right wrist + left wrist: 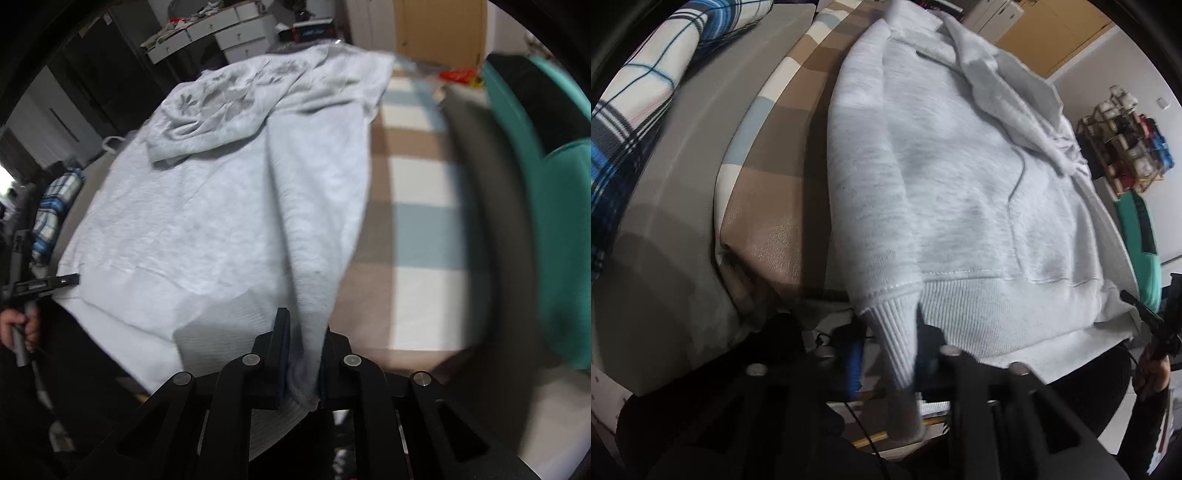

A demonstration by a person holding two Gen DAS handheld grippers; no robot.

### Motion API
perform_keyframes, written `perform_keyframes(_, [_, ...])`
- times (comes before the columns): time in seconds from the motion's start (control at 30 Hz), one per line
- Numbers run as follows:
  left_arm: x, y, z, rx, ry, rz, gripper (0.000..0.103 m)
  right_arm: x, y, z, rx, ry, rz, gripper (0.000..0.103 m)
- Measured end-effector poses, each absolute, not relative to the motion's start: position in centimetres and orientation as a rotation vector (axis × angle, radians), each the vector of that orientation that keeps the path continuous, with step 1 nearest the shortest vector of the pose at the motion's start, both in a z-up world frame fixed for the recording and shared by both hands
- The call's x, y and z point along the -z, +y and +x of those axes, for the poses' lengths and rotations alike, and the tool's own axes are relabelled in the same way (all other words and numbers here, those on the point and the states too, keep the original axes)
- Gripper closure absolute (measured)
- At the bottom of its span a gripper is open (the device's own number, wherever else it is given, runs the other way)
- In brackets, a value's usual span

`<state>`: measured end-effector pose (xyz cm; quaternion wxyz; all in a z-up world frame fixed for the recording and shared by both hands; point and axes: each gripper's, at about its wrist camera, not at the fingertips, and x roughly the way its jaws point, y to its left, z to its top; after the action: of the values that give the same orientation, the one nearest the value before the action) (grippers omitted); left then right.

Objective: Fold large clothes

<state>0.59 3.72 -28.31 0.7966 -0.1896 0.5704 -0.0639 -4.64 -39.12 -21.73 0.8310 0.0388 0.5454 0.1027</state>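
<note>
A light grey hoodie (967, 177) lies flat on the bed, its hem toward me and its hood (229, 103) at the far end. In the left wrist view the ribbed cuff (886, 332) of one sleeve hangs over the bed's near edge. My left gripper (888, 350) is shut on that cuff, with a blue pad on one side. In the right wrist view the other sleeve (317, 221) runs down the hoodie's right side, and my right gripper (303, 354) is shut on its end. Each view shows the other gripper at its edge, the right (1156, 325) and the left (44, 284).
A brown, white and blue checked bedspread (768, 206) lies under the hoodie. A blue plaid blanket (635, 110) sits at the far left, a teal cushion (535, 184) at the right. A rack of small items (1123, 147) stands by the wall, white drawers (236, 33) beyond the bed.
</note>
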Motion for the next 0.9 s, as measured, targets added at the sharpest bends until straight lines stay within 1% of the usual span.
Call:
perform_keyframes(0.07, [27.9, 2.7, 0.2, 0.124, 1.206, -0.330, 0.096, 21.1, -39.9, -4.8, -0.174, 1.130, 0.049, 0.094])
perform_keyframes(0.13, [27.7, 1.6, -0.2, 0.096, 1.190, -0.229, 0.096, 21.2, -40.9, -4.8, -0.116, 1.118, 0.006, 0.095])
perform_keyframes(0.23, [27.3, 0.7, -0.3, 0.056, 1.166, -0.129, 0.095, 22.6, -41.7, -4.9, -0.106, 1.164, 0.021, 0.095])
perform_keyframes(0.27, [27.2, 0.6, -0.4, 0.047, 1.164, -0.097, 0.095, 22.8, -41.1, -4.8, -0.104, 1.168, -0.004, 0.094])
perform_keyframes(0.33, [27.0, 0.7, -0.5, 0.020, 1.153, -0.057, 0.090, 22.8, -40.4, -4.9, -0.098, 1.159, -0.063, 0.094])
perform_keyframes(0.4, [26.6, 1.1, -0.8, 0.019, 1.147, -0.078, 0.087, 22.5, -40.3, -4.8, -0.107, 1.163, -0.043, 0.094])
perform_keyframes(0.43, [26.3, 1.5, -1.0, 0.038, 1.131, -0.125, 0.083, 22.3, -40.6, -4.7, -0.102, 1.166, -0.014, 0.090])
perform_keyframes(0.47, [26.1, 1.8, -1.0, 0.064, 1.129, -0.175, 0.081, 22.3, -41.0, -4.6, -0.109, 1.171, 0.025, 0.084])
perform_keyframes(0.5, [26.3, 2.2, -0.8, 0.103, 1.139, -0.235, 0.071, 22.3, -41.6, -4.5, -0.143, 1.189, 0.109, 0.083])
perform_keyframes(0.53, [26.5, 3.0, -0.8, 0.148, 1.147, -0.317, 0.060, 22.5, -41.8, -4.4, -0.186, 1.201, 0.185, 0.083])
perform_keyframes(0.57, [26.8, 3.6, -0.8, 0.170, 1.146, -0.377, 0.056, 22.7, -42.3, -4.3, -0.237, 1.209, 0.278, 0.081])
perform_keyframes(0.6, [27.1, 4.0, -0.7, 0.180, 1.147, -0.427, 0.054, 23.0, -42.7, -4.3, -0.277, 1.212, 0.364, 0.078])
perform_keyframes(0.67, [28.0, 4.4, -0.4, 0.177, 1.167, -0.472, 0.054, 23.7, -42.7, -4.1, -0.317, 1.230, 0.449, 0.064])
perform_keyframes(0.7, [28.4, 4.2, -0.3, 0.179, 1.175, -0.491, 0.054, 24.2, -42.5, -4.0, -0.336, 1.245, 0.481, 0.063])
perform_keyframes(0.8, [29.1, 3.5, 0.4, 0.206, 1.201, -0.499, 0.054, 25.2, -41.9, -3.8, -0.354, 1.266, 0.518, 0.061])
perform_keyframes(0.9, [29.1, 2.6, 0.6, 0.203, 1.201, -0.451, 0.055, 25.2, -41.4, -3.6, -0.356, 1.256, 0.509, 0.062])
